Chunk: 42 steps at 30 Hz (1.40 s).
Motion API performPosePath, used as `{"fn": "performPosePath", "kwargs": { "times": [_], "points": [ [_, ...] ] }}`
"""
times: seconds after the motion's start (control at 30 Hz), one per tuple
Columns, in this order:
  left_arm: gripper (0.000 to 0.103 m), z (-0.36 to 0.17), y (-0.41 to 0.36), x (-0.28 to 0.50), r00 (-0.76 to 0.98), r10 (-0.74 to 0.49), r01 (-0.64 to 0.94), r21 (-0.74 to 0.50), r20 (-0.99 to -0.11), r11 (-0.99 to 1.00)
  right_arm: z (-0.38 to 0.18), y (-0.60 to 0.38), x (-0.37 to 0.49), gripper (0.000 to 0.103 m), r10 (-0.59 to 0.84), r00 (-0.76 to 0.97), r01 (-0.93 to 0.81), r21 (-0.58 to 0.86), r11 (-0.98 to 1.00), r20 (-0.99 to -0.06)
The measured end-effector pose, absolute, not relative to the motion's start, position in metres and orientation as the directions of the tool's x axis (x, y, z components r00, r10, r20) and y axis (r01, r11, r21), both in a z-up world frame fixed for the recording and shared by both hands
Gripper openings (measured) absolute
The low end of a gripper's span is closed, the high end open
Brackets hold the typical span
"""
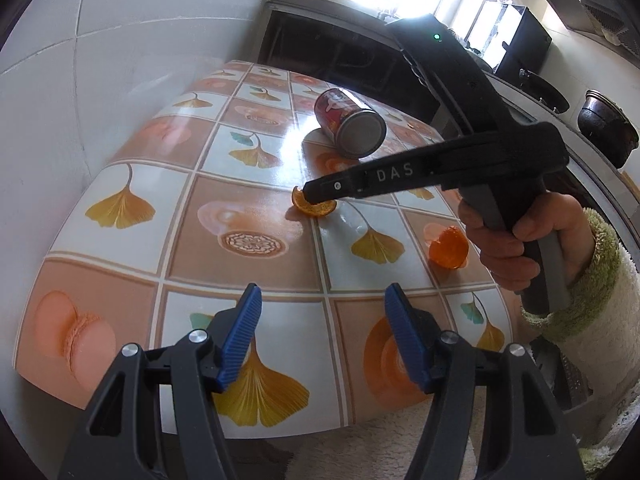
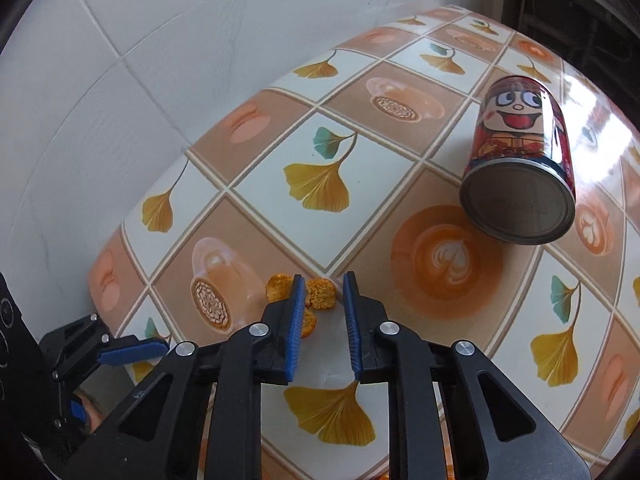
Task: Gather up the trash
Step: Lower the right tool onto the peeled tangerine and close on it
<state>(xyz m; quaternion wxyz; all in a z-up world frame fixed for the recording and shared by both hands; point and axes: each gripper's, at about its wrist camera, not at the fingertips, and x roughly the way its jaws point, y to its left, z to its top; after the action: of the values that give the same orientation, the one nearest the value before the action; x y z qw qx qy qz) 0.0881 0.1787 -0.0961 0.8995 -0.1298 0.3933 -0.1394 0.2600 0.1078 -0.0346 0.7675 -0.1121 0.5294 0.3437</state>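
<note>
An orange peel (image 1: pixel 314 209) lies mid-table on the patterned tablecloth (image 1: pixel 120 184). My right gripper (image 1: pixel 310 194) reaches down over it; in its own view the right gripper (image 2: pixel 320 300) is open with the peel (image 2: pixel 320 298) between and just beyond its blue fingers, one piece left of the left finger. A second peel piece (image 1: pixel 448 247) lies near the right hand. A red cartoon can (image 1: pixel 349 122) lies on its side farther back, also in the right wrist view (image 2: pixel 518 164). My left gripper (image 1: pixel 322 328) is open and empty above the table's near edge.
A white tiled wall (image 1: pixel 100 60) borders the table on the left. Dark cabinets (image 1: pixel 340 44) and pots (image 1: pixel 606 128) stand behind and to the right. The left gripper's body (image 2: pixel 80 360) shows at the lower left of the right wrist view.
</note>
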Motion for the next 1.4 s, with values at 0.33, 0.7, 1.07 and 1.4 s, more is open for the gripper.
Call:
{"fn": "performPosePath", "kwargs": {
  "times": [0.33, 0.7, 1.07, 1.4],
  "points": [
    [0.062, -0.093, 0.172, 0.092, 0.658, -0.357, 0.157, -0.343, -0.663, 0.926, -0.018, 0.077, 0.248, 0.0, 0.446, 0.239, -0.63, 0.212, 0.747, -0.862],
    [0.062, -0.091, 0.141, 0.107, 0.637, -0.411, 0.237, -0.341, -0.652, 0.91, 0.036, -0.043, 0.226, 0.0, 0.55, 0.338, -0.453, 0.381, 0.806, -0.763],
    [0.062, -0.09, 0.115, 0.113, 0.616, -0.438, 0.297, -0.321, -0.655, 0.899, 0.005, -0.066, 0.227, 0.0, 0.61, 0.282, -0.344, 0.516, 0.785, -0.74],
    [0.062, -0.092, 0.1, 0.111, 0.588, -0.481, 0.359, -0.323, -0.65, 0.876, -0.016, -0.064, 0.197, 0.0, 0.628, 0.16, -0.339, 0.555, 0.76, -0.762]
  ]
}}
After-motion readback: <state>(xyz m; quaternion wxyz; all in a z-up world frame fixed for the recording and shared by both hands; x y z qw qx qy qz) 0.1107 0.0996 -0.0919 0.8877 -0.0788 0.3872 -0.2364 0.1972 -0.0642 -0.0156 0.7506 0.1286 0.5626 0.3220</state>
